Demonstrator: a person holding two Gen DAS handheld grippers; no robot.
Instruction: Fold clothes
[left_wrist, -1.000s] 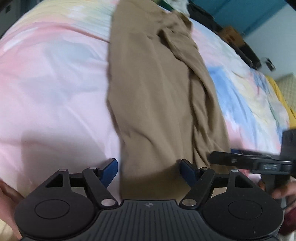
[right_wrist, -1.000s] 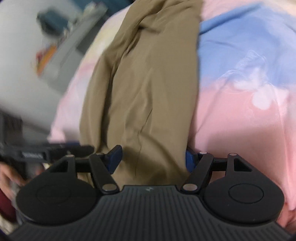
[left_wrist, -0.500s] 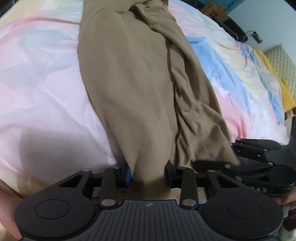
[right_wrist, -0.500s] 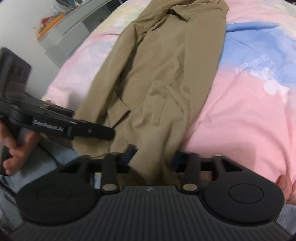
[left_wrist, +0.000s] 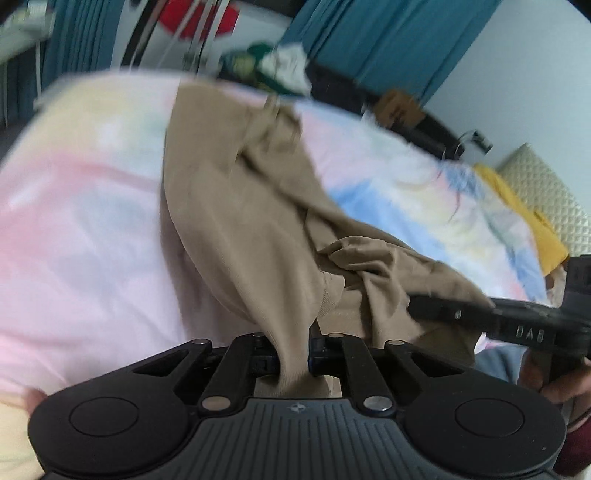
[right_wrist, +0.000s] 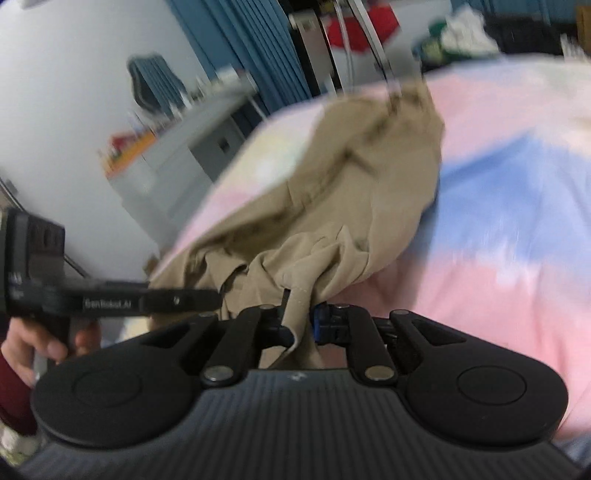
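a: at the near edge of the bed (left_wrist: 74, 229), left gripper (left_wrist: 293, 360) and right gripper (right_wrist: 299, 326) each pinch the trousers (left_wrist: 236, 221).

b: lift both evenly, carry that end toward the far edge, keep it taut.

garment (left_wrist: 236, 229): tan | bedsheet (left_wrist: 81, 229): pastel pink-blue-yellow | curtain (left_wrist: 369, 40): teal

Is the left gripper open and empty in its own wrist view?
No: the left gripper is shut on the tan garment.
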